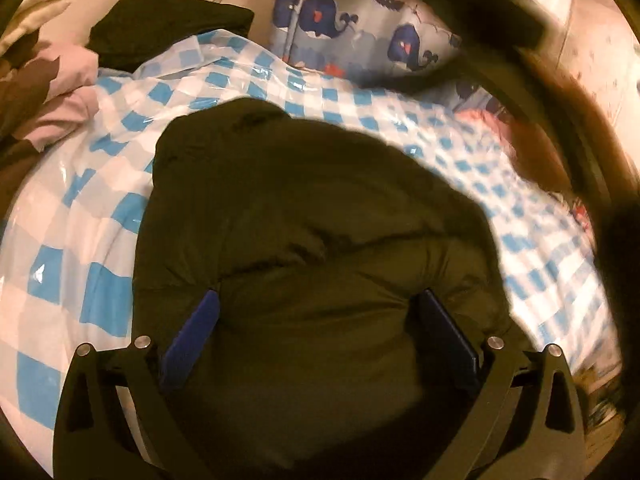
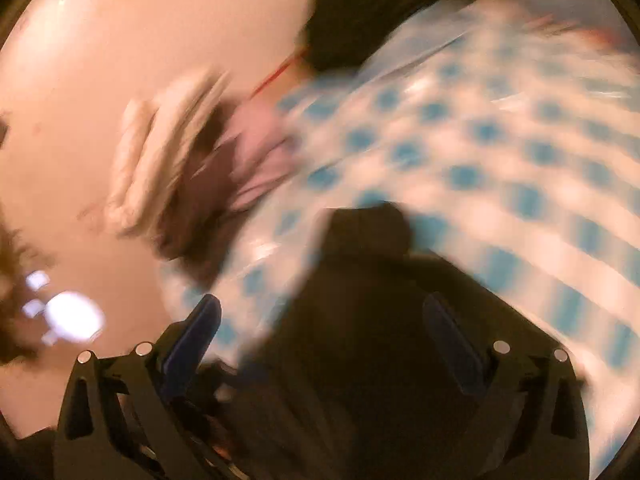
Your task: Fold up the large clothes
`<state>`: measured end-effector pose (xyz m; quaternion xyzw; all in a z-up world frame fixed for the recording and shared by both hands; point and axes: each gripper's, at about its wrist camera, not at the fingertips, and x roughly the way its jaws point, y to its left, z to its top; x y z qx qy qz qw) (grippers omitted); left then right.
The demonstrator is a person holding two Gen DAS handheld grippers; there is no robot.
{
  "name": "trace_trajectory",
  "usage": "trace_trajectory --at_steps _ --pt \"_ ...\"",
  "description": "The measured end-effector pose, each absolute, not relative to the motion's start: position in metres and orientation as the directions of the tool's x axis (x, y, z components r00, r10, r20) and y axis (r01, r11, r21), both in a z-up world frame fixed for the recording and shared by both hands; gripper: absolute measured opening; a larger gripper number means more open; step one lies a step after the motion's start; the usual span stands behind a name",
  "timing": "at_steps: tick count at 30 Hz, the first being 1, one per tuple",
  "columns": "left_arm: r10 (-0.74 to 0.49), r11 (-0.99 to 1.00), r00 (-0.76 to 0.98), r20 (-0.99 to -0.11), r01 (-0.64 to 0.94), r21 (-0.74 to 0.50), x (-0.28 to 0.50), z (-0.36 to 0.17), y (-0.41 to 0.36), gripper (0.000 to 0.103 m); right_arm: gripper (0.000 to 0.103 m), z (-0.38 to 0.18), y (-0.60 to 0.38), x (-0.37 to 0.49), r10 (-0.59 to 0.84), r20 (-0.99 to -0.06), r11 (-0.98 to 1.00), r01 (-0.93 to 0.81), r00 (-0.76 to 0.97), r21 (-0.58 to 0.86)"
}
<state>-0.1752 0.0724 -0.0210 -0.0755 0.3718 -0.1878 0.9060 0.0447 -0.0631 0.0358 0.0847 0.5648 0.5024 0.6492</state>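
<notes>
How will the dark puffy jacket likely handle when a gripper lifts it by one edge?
The jacket looks quilted and puffy, so it is probably light for its bulk and will sag rather than hold shape. It lies on a glossy checked sheet, so it may slide when pushed. The left gripper is open above it.

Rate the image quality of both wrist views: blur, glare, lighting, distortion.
Left wrist view: mostly sharp at centre, the dark padded jacket lit dimly under a warm cast; glare patches on the shiny checked cover; streaked blur at the right edge; fisheye bending at the rim. Right wrist view: heavy motion blur throughout, checks smeared, only the right claw fairly crisp; a blown-out bright spot lower left.
</notes>
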Motion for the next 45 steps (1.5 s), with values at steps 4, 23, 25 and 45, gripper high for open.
trace_trajectory --at_steps 4,23,25,45 --pt "-0.414 0.91 0.65 -0.637 0.274 -0.311 -0.174 -0.029 0.083 0.095 0.096 -0.049 0.0 0.106 0.557 -0.797 0.64 -0.491 -0.233 0.591" --pt "-0.404 0.915 0.635 -0.659 0.27 -0.301 -0.176 -0.031 0.075 0.095 0.096 -0.005 -0.027 0.108 0.736 -0.672 0.588 -0.42 -0.077 0.692" --pt "-0.414 0.91 0.631 -0.656 0.269 -0.316 -0.176 -0.031 0.078 0.095 0.096 0.018 -0.05 0.071 0.787 -0.602 0.493 -0.449 -0.135 0.745" --pt "-0.358 0.91 0.653 -0.667 0.084 -0.407 -0.202 -0.007 0.127 0.095 0.097 -0.073 -0.23 -0.152 0.418 -0.864 0.905 -0.215 0.282 0.368"
